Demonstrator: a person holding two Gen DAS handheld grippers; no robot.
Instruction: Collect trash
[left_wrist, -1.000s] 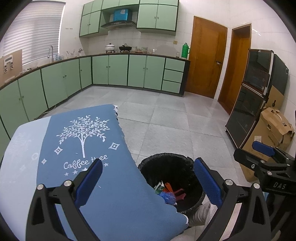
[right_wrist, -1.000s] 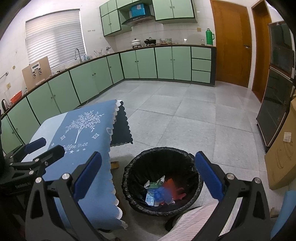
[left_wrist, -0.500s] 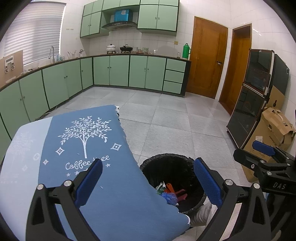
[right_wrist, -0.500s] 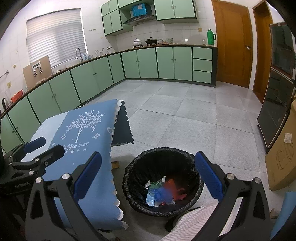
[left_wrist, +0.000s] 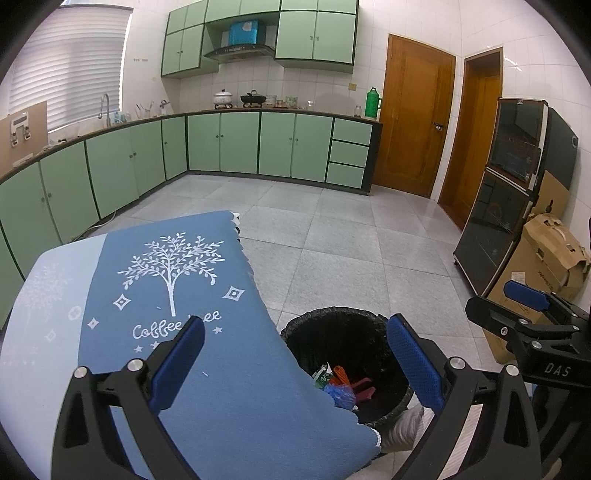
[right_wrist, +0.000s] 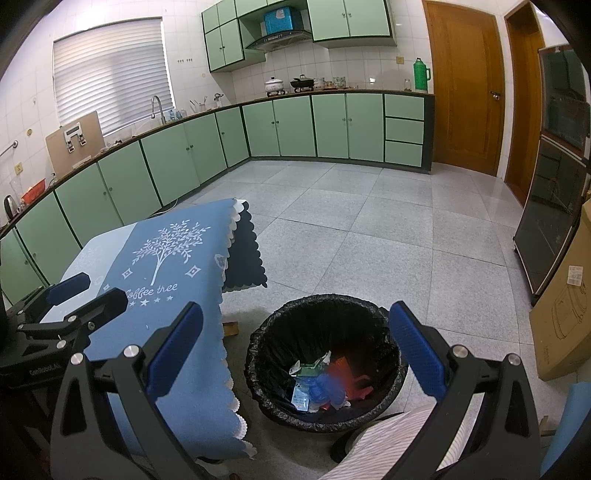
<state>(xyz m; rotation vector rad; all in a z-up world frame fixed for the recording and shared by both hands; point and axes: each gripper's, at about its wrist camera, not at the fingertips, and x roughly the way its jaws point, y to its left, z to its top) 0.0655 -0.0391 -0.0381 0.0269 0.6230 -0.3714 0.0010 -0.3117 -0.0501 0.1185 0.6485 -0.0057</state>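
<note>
1. Plainly, you are between pickups, or at the end of them: the trash (right_wrist: 325, 380) already lies in the bin (right_wrist: 266, 347), a heap of wrappers and red and blue scraps at the bottom of its black liner, and neither claw carries anything.
2. Your left claw (left_wrist: 295, 363) is spread wide and empty. It hovers above the near right part of the worktop (left_wrist: 229, 398), which is covered with a blue cloth printed with a white tree. Its right finger reaches out past the cloth's edge, over the bin.
3. Your right claw (right_wrist: 295, 350) is just as wide open and just as empty. It hangs above the bin, tilted down, so that the bin's mouth sits between its two blue pads (right_wrist: 417, 350).
4. Both claws point the same way, toward the far green cupboards (left_wrist: 277, 144), side by side and well apart from each other. Each shows at the edge of the other's view.
5. The cloth looks bare in both views; I see no scrap left on it, and none on the grey tiled floor (right_wrist: 388, 240) around the bin. What lies nearer than the claws is hidden.
6. So the next move, as I judge it, calls for a look round before any reach. Sweep the claws over the near and left parts of the worktop that are out of view.
7. If something turns up, come down on it with the fingers spread as they are, close, then carry it right to the bin and let go above the mouth.
8. A striped sleeve or trouser leg (right_wrist: 391, 439) sits just near the bin, so mind it on the way.
</note>
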